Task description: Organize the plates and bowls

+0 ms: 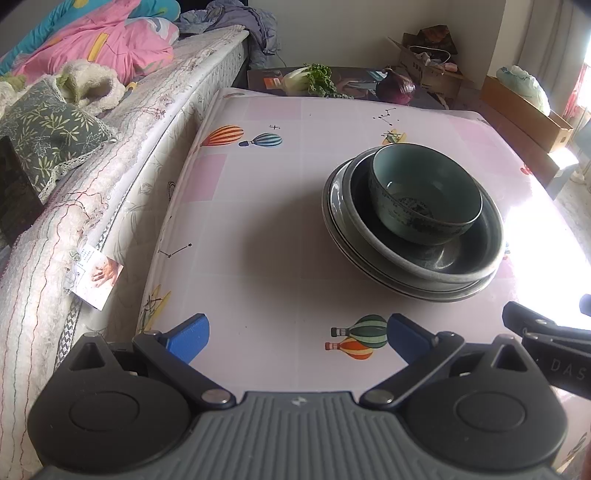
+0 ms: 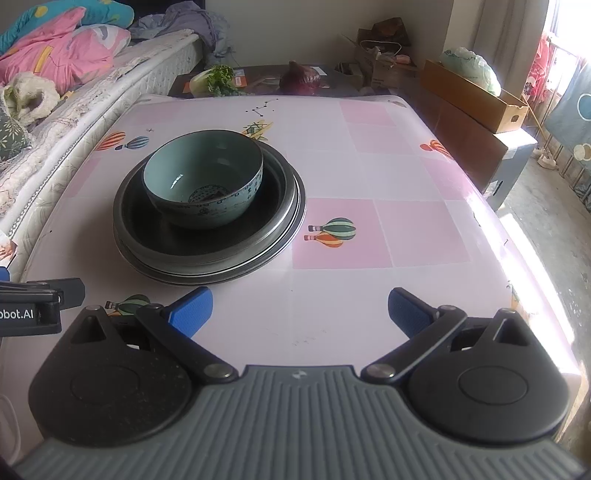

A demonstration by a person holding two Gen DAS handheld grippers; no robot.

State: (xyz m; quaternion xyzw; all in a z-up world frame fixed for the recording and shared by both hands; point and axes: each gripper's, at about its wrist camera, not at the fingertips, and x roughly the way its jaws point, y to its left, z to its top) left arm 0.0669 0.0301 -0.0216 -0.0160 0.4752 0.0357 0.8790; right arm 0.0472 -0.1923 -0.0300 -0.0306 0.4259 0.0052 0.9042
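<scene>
While a glazed teal bowl (image 2: 204,181) nests in stacked dark round plates (image 2: 288,218) on the glossy balloon-print table (image 2: 406,229), both left gripper (image 1: 297,334) and right gripper (image 2: 300,308) jaws gape wide, empty, short of the stack.

Bed (image 1: 155,122) left, bright window (image 2: 565,33) right.

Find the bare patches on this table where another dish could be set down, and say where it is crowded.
Bare cloth lies right of the stacked plates, out to the table edge, and left of them toward the mattress. A free strip runs between the stack and both open grippers, left and right. The stack with the bowl is the one crowded spot.
</scene>
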